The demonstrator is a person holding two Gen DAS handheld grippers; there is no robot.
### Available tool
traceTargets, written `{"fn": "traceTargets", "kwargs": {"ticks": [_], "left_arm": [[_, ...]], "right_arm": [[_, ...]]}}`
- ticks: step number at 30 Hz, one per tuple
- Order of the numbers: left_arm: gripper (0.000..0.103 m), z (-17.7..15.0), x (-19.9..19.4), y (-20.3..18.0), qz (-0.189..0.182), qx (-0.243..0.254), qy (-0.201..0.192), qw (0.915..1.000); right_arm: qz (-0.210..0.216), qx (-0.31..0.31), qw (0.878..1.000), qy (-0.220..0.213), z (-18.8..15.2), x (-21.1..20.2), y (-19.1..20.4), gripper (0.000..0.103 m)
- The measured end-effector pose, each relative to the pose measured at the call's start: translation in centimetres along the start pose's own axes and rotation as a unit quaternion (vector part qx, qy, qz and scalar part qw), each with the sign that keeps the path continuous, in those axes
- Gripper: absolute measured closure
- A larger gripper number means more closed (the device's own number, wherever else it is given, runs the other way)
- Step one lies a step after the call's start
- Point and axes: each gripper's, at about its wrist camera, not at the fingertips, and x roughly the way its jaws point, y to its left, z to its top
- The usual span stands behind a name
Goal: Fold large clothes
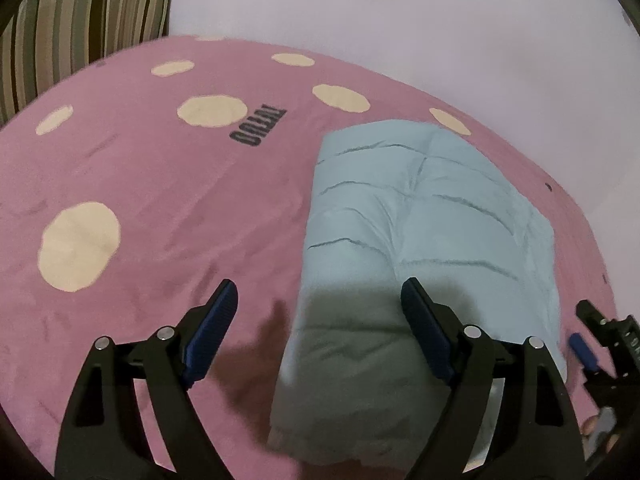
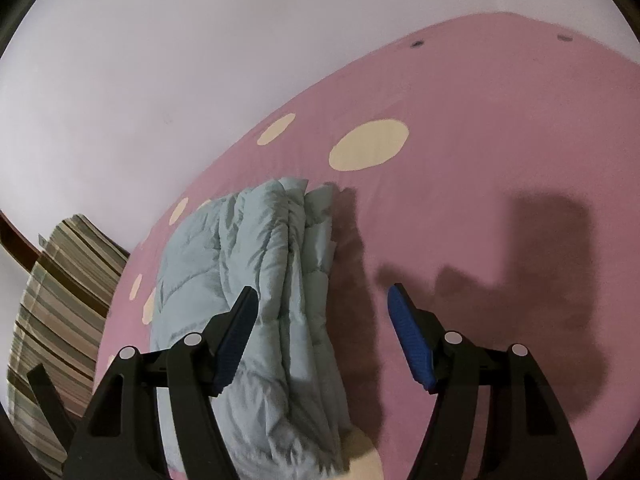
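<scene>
The folded jacket (image 1: 420,216) lies on the bedspread (image 1: 160,200), near the wall (image 1: 440,20).

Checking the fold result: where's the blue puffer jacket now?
The folded jacket lies on the pink spotted blanket, right of centre in the left wrist view, near the wall.

Most of the pink spotted bedspread (image 1: 168,200) is left bare toward its left edge and far side. The only obstacle on it is the folded pale-blue quilted jacket (image 1: 420,216) near the right edge. A striped cushion (image 1: 80,28) blocks the far left corner.
</scene>
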Motion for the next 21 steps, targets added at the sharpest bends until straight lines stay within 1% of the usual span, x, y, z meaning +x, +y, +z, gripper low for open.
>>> {"fn": "traceTargets", "kwargs": {"ticks": [2, 5, 8, 10, 16, 18, 19, 20, 21], "left_arm": [[0.014, -0.4, -0.9, -0.2, 0.003, 0.011, -0.01, 0.9999], [0.013, -0.9, -2.1, -0.6, 0.004, 0.029, -0.017, 0.9994], [0.013, -1.7, -3.2, -1.0, 0.005, 0.048, -0.021, 0.9986], [0.013, -2.4, -4.3, -1.2, 0.01, 0.057, -0.028, 0.9979], [0.012, -4.7, -8.7, -1.5, 0.012, 0.078, -0.048, 0.9957], [0.01, -5.2, -9.9, -1.6, 0.014, 0.082, -0.052, 0.9952], [0.009, -5.5, -10.7, -1.6, 0.014, 0.084, -0.055, 0.9948], [0.009, -5.7, -11.6, -1.6, 0.016, 0.084, -0.059, 0.9946], [0.009, -5.8, -12.3, -1.6, 0.016, 0.083, -0.064, 0.9943]], "right_arm": [[-0.008, -0.012, 1.0, -0.001, -0.4, -0.8, 0.2, 0.036], [-0.024, -0.035, 0.999, 0.001, -1.5, -1.9, 0.5, 0.036], [-0.03, -0.056, 0.998, 0.006, -2.9, -3.0, 0.6, 0.036], [-0.045, -0.074, 0.996, 0.006, -3.9, -3.9, 0.8, 0.036], [-0.069, -0.106, 0.992, -0.003, -5.7, -6.9, 1.6, 0.036], [-0.08, -0.125, 0.989, -0.008, -6.2, -8.1, 2.2, 0.036], [-0.082, -0.132, 0.988, -0.009, -6.4, -8.5, 2.4, 0.035], [-0.082, -0.139, 0.987, -0.012, -6.6, -9.3, 2.8, 0.027], [-0.082, -0.144, 0.986, -0.017, -6.8, -9.9, 3.0, 0.025]]}}
